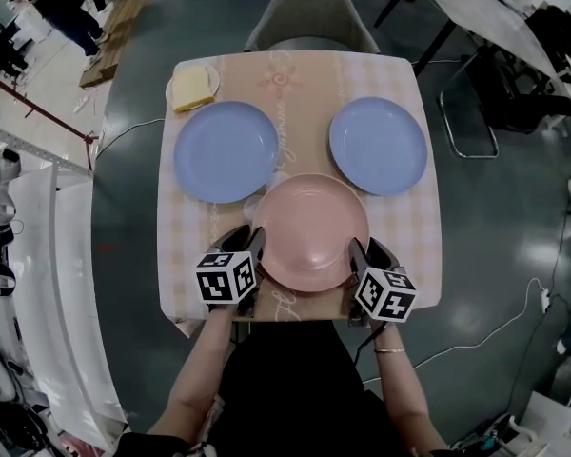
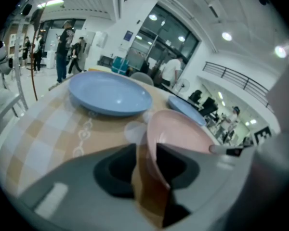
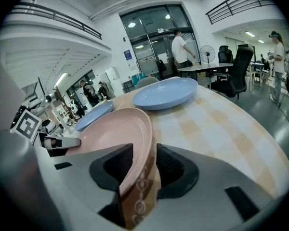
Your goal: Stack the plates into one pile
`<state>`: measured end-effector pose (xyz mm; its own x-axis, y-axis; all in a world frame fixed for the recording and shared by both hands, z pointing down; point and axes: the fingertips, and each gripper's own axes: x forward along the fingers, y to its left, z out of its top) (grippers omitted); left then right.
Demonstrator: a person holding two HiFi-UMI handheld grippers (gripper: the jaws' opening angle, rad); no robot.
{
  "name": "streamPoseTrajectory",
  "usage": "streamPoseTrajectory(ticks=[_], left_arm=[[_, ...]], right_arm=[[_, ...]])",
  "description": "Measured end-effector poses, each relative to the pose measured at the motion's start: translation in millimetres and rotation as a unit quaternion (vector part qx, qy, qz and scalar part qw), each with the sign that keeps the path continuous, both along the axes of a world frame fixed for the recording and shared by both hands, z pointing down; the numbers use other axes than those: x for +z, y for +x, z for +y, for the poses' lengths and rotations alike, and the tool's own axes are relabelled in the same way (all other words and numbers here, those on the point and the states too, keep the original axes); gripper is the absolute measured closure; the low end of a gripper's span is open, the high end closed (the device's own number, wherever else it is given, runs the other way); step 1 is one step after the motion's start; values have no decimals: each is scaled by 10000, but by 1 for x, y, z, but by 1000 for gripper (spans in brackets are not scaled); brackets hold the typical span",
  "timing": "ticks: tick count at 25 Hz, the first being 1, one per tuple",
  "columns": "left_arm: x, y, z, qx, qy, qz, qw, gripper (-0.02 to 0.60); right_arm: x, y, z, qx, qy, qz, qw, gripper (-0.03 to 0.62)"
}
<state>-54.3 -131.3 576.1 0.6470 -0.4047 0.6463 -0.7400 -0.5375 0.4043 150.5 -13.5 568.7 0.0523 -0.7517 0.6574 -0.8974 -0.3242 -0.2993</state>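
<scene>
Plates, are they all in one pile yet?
Nothing is piled yet: the pink plate, the left blue plate and the right blue plate all lie on the table, none on another. In hand: the left gripper and the right gripper each have the pink plate's rim between open jaws, not pinched yet. Left to do: probably lift it onto a blue plate, then stack the third.

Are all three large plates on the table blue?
No: the left blue plate and the right blue plate are blue, but the pink plate nearest the person is not.
</scene>
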Motion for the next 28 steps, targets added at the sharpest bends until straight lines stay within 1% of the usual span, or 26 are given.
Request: streamPoseTrajectory(ticks=[2, 8, 11, 13, 14, 15, 17, 20, 24, 28], left_arm=[[1, 2, 1, 57, -32, -61, 10000, 454], [6, 10, 6, 262, -115, -261, 9992, 457], [7, 10, 5, 279, -158, -320, 9990, 471], [7, 10, 5, 286, -185, -318, 9989, 485], [7, 11, 6, 289, -192, -316, 9989, 502], [7, 12, 6, 277, -192, -322, 9989, 512], [8, 12, 7, 211, -205, -323, 9990, 512], [7, 11, 11, 138, -297, -278, 9991, 515], [0, 9, 16, 63, -372, -211, 9991, 514], [-12, 8, 20, -4, -332, -134, 9994, 515]], right_arm=[[2, -1, -1, -44, -74, -10, 10000, 449], [7, -4, -1, -163, -348, 82, 9992, 456], [9, -3, -1, -193, -415, 132, 9989, 467], [8, -4, -2, -201, -405, 138, 9989, 484], [8, -4, -3, -188, -385, 122, 9990, 500], [7, -4, -3, -163, -366, 94, 9992, 499], [7, -3, -4, -96, -332, 20, 9994, 504], [3, -1, -4, -38, -297, -18, 9996, 530], [-8, 1, -6, -60, -276, 3, 9996, 534], [-19, 3, -6, -23, -166, -72, 9998, 540]])
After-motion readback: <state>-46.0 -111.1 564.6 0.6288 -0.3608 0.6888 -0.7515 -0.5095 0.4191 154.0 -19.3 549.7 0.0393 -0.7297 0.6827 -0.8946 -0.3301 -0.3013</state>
